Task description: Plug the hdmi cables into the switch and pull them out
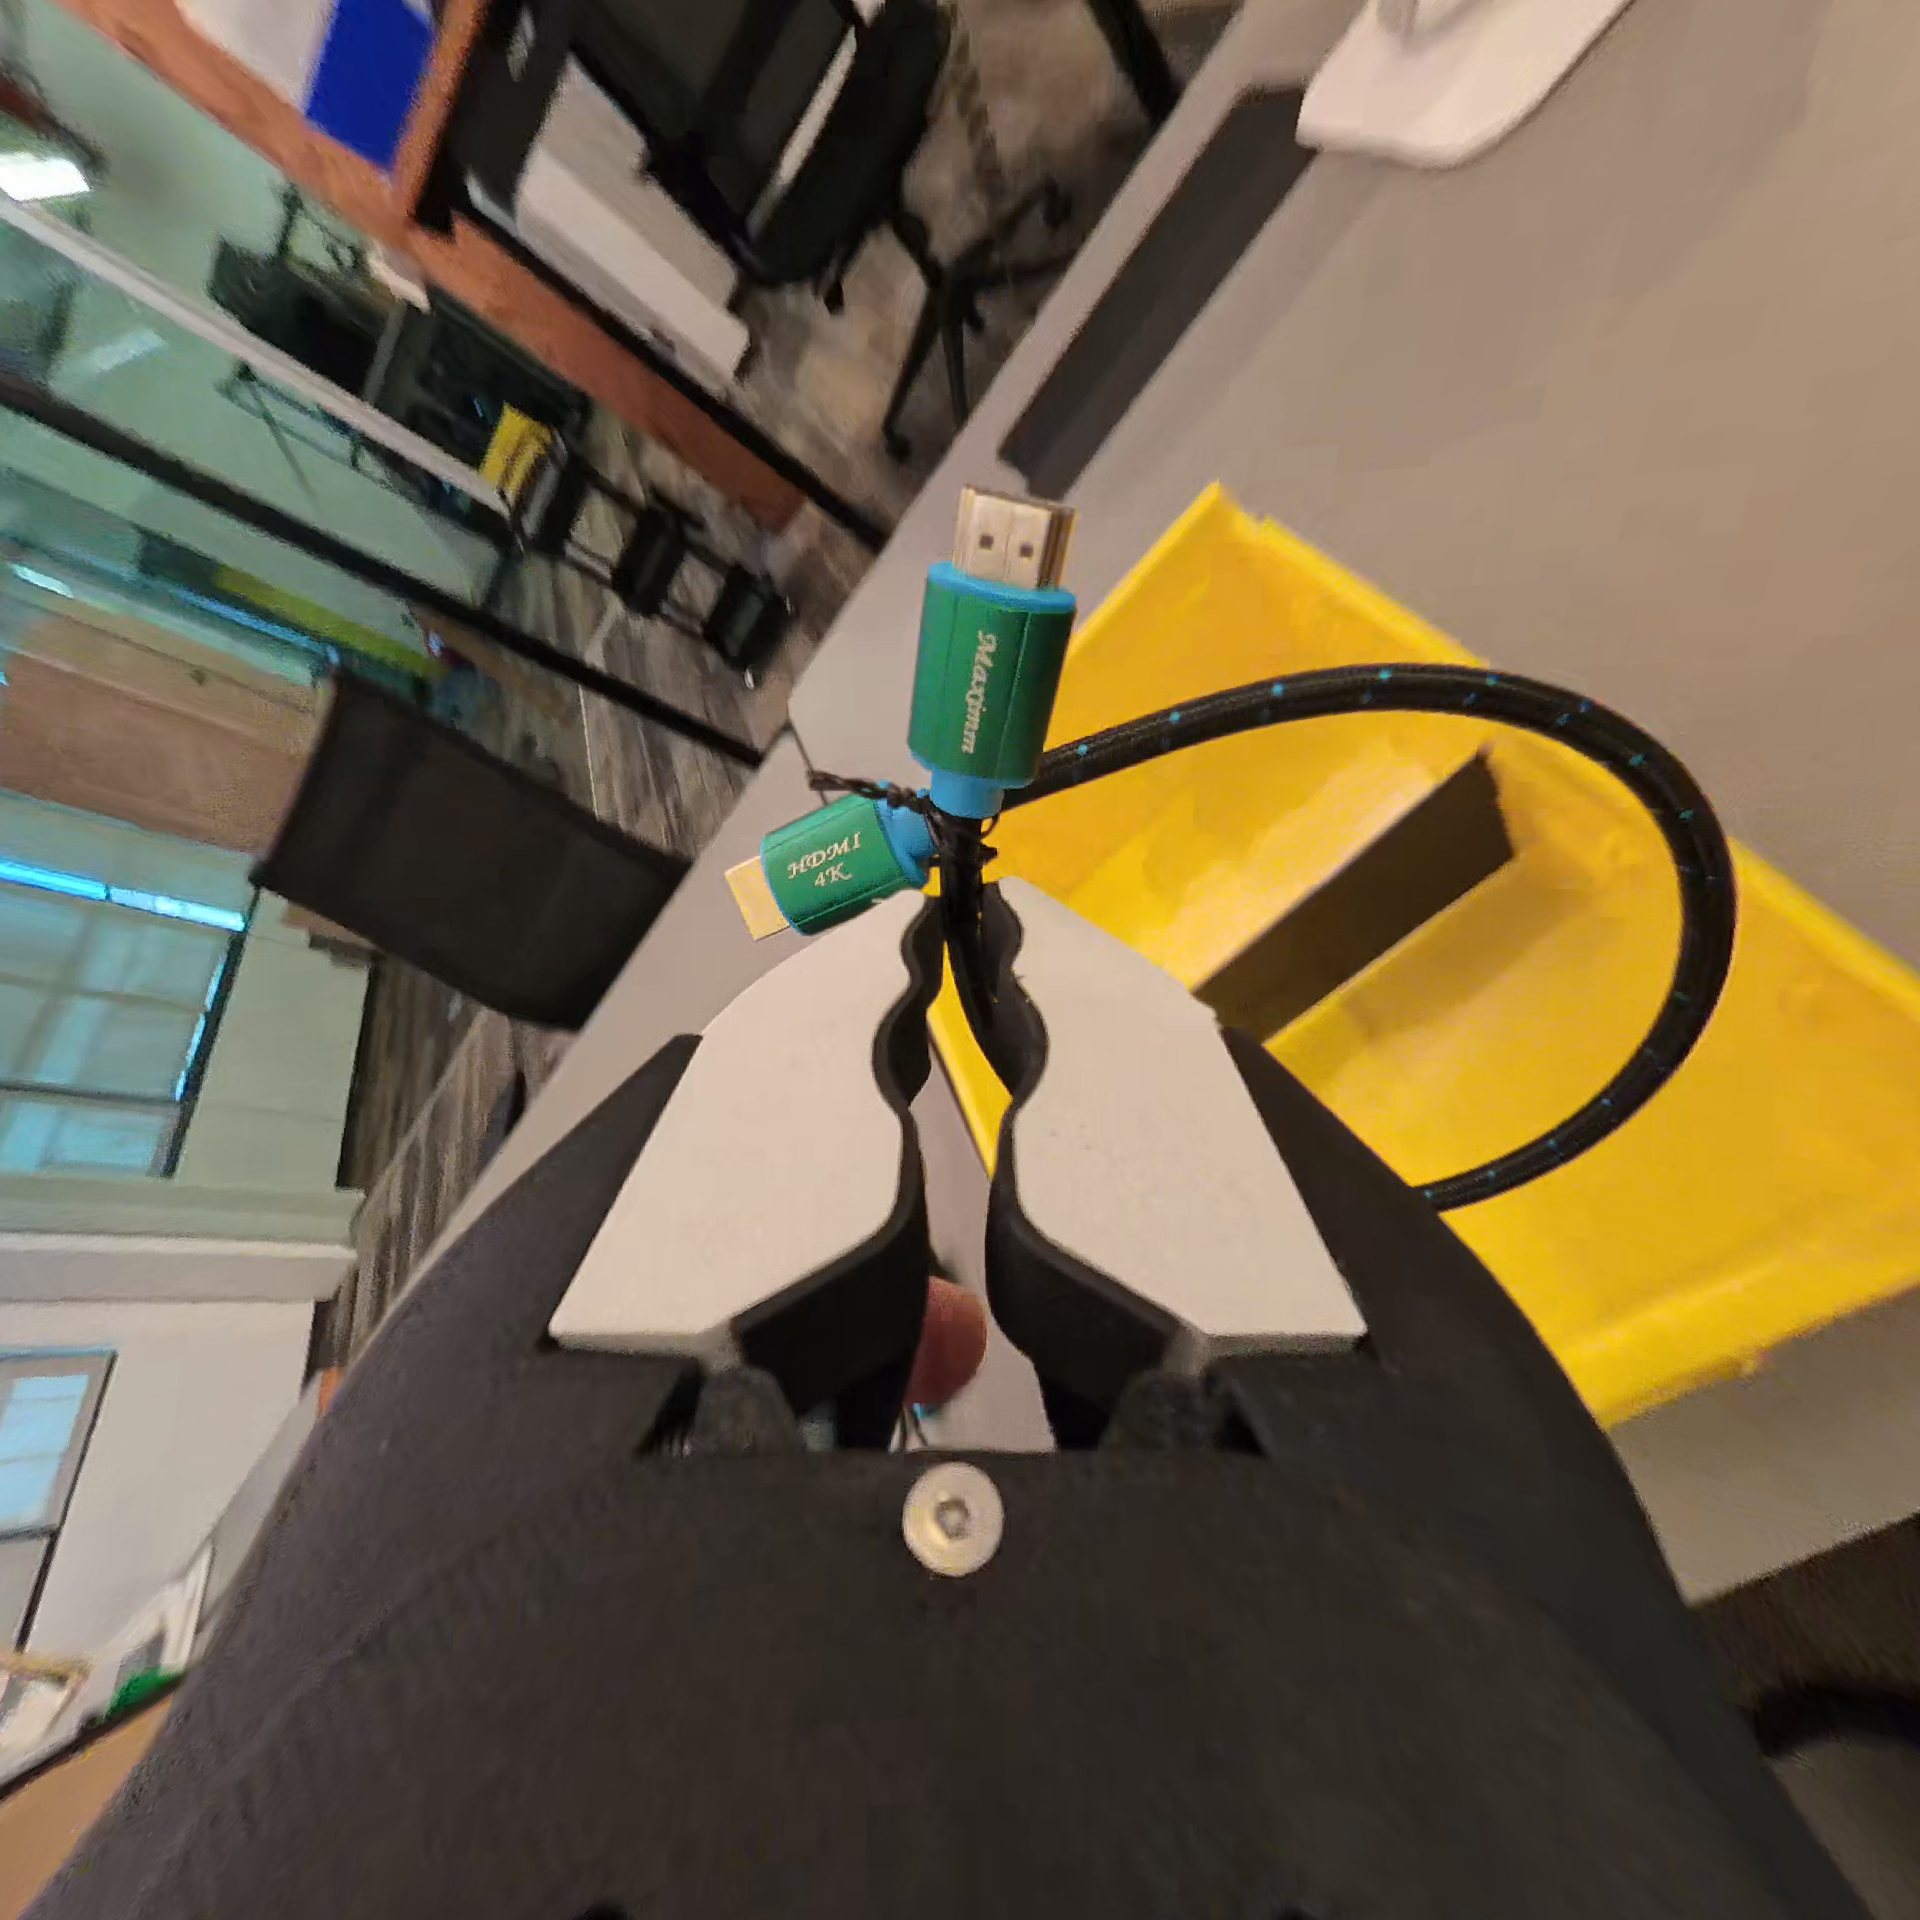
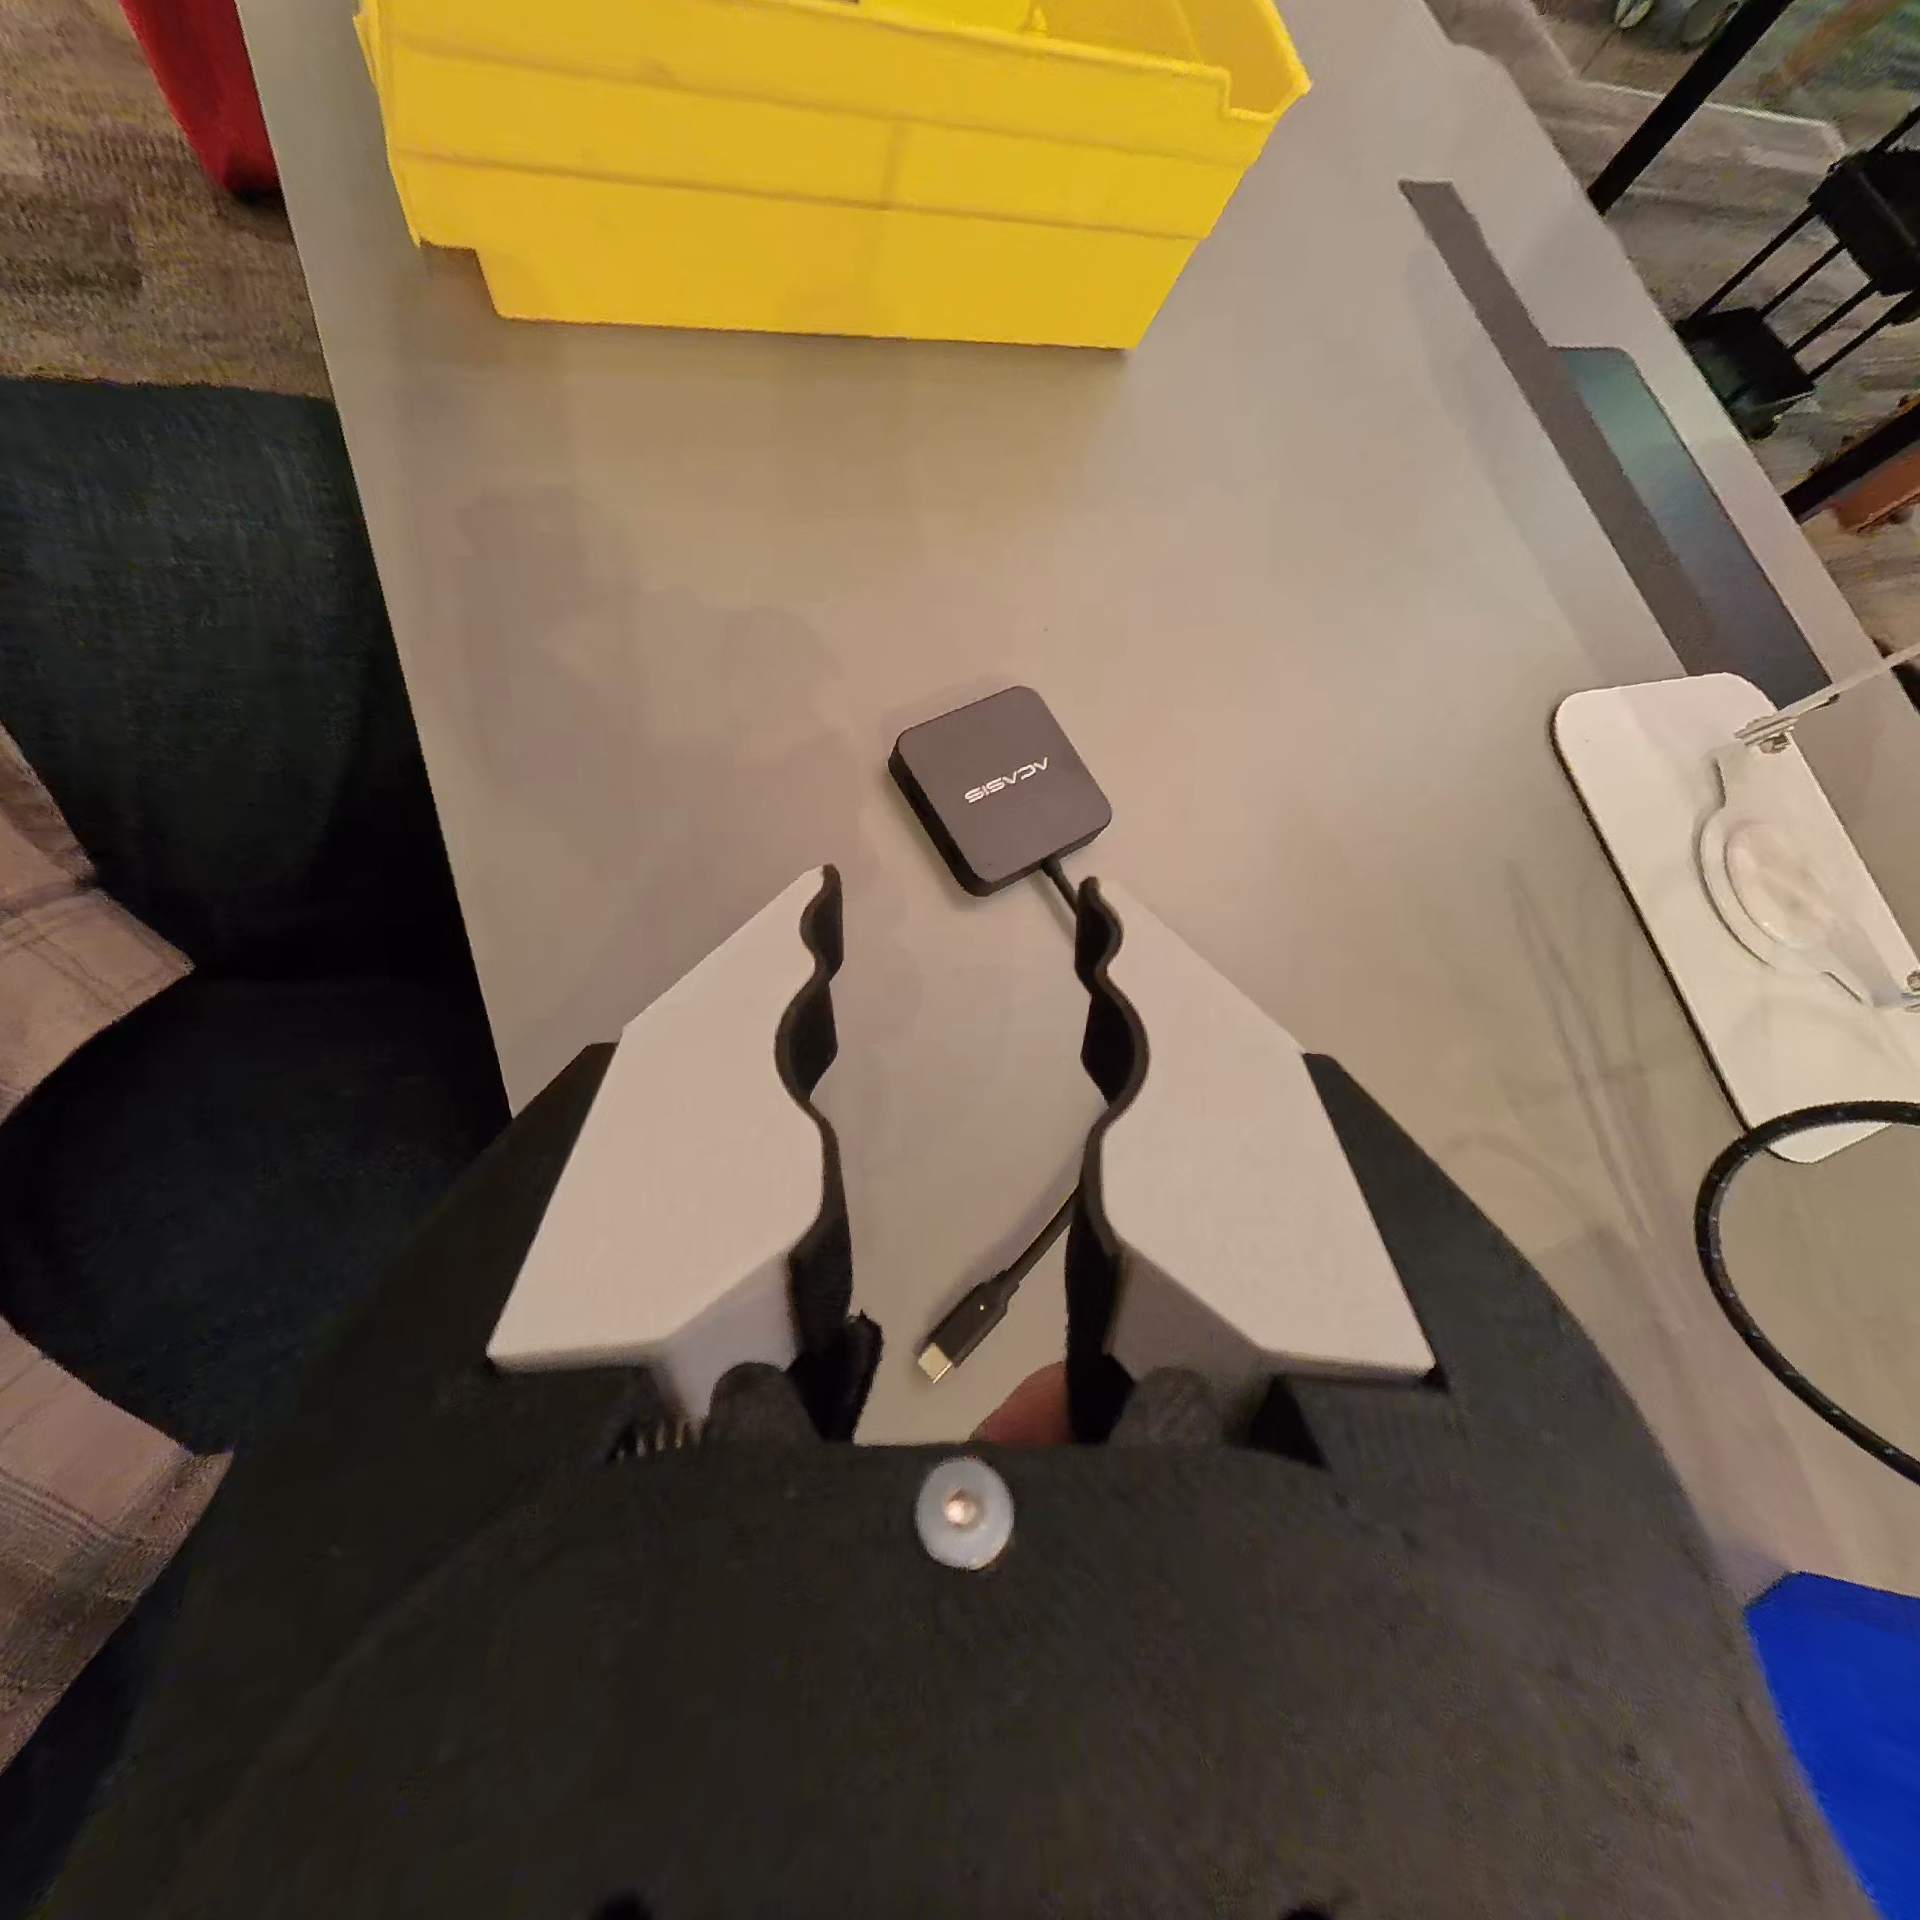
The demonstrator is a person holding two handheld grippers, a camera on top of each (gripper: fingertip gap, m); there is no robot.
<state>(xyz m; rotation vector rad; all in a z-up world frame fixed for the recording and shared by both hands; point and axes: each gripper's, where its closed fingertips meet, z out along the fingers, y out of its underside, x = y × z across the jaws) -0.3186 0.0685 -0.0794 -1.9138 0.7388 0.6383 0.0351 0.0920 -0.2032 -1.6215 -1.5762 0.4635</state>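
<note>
My left gripper (image 1: pixel 964 914) is shut on a black braided HDMI cable (image 1: pixel 1621 790), pinching it near its two ends and holding it up in the air. Two green plugs with gold tips stick out past the fingertips: one (image 1: pixel 989 686) points up, the other (image 1: pixel 831 868) points left. The cable loops round to the right. My right gripper (image 2: pixel 956 894) is open and empty above the grey table (image 2: pixel 1247 540). The black square switch (image 2: pixel 1000 788) lies flat just beyond its fingertips. The switch's thin lead runs back between the fingers to a small plug (image 2: pixel 966 1335).
A yellow bin (image 2: pixel 810 177) stands at the far side of the table and also shows in the left wrist view (image 1: pixel 1558 1091). A white stand (image 2: pixel 1745 914) sits at the right with a loop of black cable (image 2: pixel 1745 1309) in front. The table edge runs along the left. Tip to tip, the grippers are about 40 centimetres apart.
</note>
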